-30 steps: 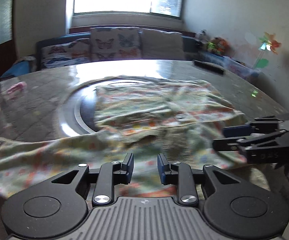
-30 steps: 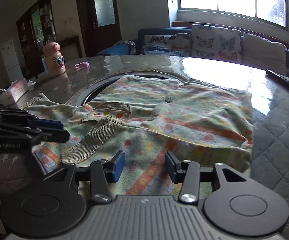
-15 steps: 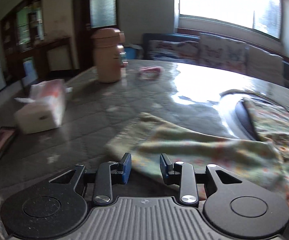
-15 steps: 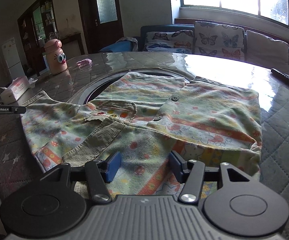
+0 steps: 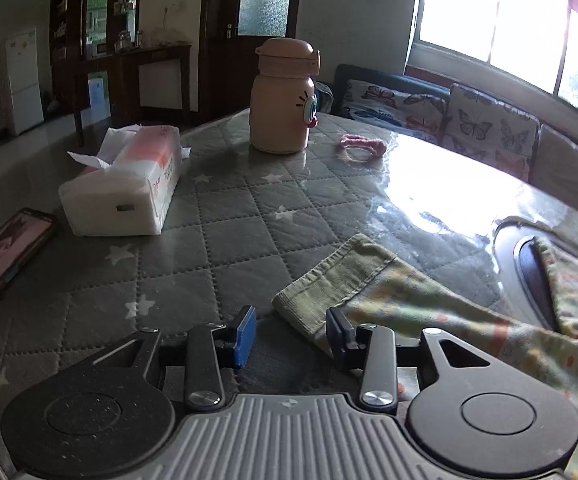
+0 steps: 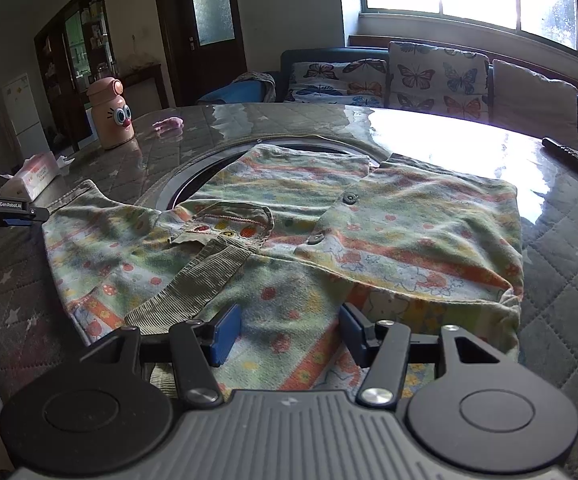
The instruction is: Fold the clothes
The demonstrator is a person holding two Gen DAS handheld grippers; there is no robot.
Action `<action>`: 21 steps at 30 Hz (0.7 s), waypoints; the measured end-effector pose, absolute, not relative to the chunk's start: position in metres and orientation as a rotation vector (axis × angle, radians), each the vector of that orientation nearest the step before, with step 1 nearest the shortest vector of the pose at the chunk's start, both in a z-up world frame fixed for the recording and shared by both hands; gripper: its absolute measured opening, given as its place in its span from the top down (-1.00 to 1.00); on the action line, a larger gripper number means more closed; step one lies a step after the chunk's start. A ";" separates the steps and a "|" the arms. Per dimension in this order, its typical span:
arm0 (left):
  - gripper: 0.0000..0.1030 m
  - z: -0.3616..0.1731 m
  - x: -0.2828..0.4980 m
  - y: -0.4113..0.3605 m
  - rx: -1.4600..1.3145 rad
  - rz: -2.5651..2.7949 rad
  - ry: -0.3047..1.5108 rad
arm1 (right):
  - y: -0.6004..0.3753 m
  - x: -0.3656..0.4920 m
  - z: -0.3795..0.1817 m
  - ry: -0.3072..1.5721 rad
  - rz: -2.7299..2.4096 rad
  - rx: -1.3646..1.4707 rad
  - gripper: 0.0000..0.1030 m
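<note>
sleeve cuff (image 5: 331, 280) just ahead of opening left gripper (image 5: 291, 330) jaws, unclamped.

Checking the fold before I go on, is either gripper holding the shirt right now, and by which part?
Nothing is held. The left gripper is opening with the sleeve cuff just ahead of its pads, ungripped. The right gripper hovers open over the shirt hem.

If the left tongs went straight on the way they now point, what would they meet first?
Most likely the ribbed sleeve cuff of the shirt, lying just ahead of the opening left tongs, with nothing between them yet. Depth is unclear; they might graze the quilted table cover first.
</note>
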State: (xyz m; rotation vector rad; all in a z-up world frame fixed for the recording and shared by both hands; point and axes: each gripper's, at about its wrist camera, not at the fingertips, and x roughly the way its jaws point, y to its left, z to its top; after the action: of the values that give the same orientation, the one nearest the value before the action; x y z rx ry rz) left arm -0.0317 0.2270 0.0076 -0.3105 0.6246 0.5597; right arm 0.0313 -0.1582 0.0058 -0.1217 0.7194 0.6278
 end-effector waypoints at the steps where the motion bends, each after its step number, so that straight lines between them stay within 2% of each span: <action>1: 0.21 0.008 -0.031 0.227 -0.315 0.558 0.622 | -0.158 0.032 0.006 0.721 0.628 -0.121 -0.08; 5: 0.23 0.007 -0.024 0.227 -0.311 0.570 0.644 | -0.158 0.032 0.006 0.719 0.627 -0.116 -0.08; 9: 0.84 0.007 -0.022 0.228 -0.330 0.533 0.630 | -0.161 0.030 0.010 0.706 0.625 -0.106 -0.08; 14: 0.88 0.025 -0.024 0.208 -0.345 0.438 0.584 | -0.170 0.027 0.018 0.676 0.611 -0.075 -0.08; 21: 0.89 0.071 -0.019 0.130 -0.306 0.147 0.506 | -0.194 0.023 0.021 0.655 0.574 -0.010 -0.06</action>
State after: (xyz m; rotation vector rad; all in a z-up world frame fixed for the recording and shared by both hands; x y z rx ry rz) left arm -0.0187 0.1298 0.0705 -0.3061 0.5055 0.1465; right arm 0.0231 -0.1945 0.0214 -0.0100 0.6548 0.5744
